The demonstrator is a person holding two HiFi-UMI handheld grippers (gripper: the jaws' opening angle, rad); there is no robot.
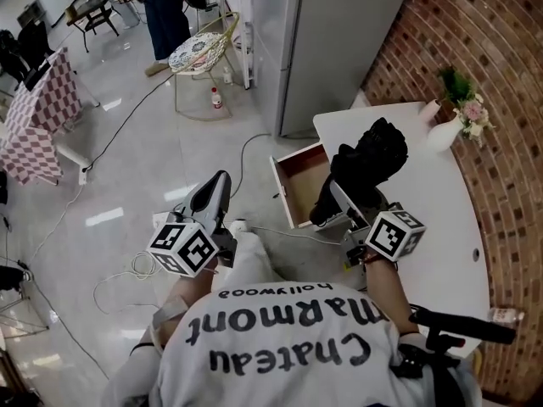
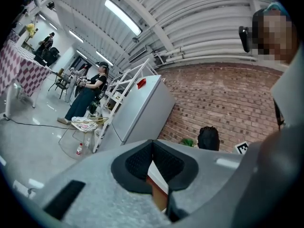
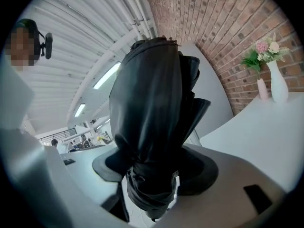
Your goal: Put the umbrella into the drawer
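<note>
A folded black umbrella (image 1: 366, 164) stands clamped in my right gripper (image 1: 343, 203), which is shut on its lower end. In the right gripper view the umbrella (image 3: 152, 127) fills the space between the jaws and points upward. It hangs over the right part of the open wooden drawer (image 1: 299, 182), which juts out from the white table (image 1: 441, 227). My left gripper (image 1: 214, 195) is held out over the floor left of the drawer, jaws shut with nothing between them. In the left gripper view its pads (image 2: 142, 163) touch, and the umbrella (image 2: 208, 137) shows far off.
A white vase with flowers (image 1: 454, 119) stands at the table's far edge by the brick wall. A grey cabinet (image 1: 327, 32) rises behind the drawer. Cables (image 1: 127, 270) lie on the floor. A wire chair (image 1: 200, 53) and a person (image 1: 165, 11) are farther off.
</note>
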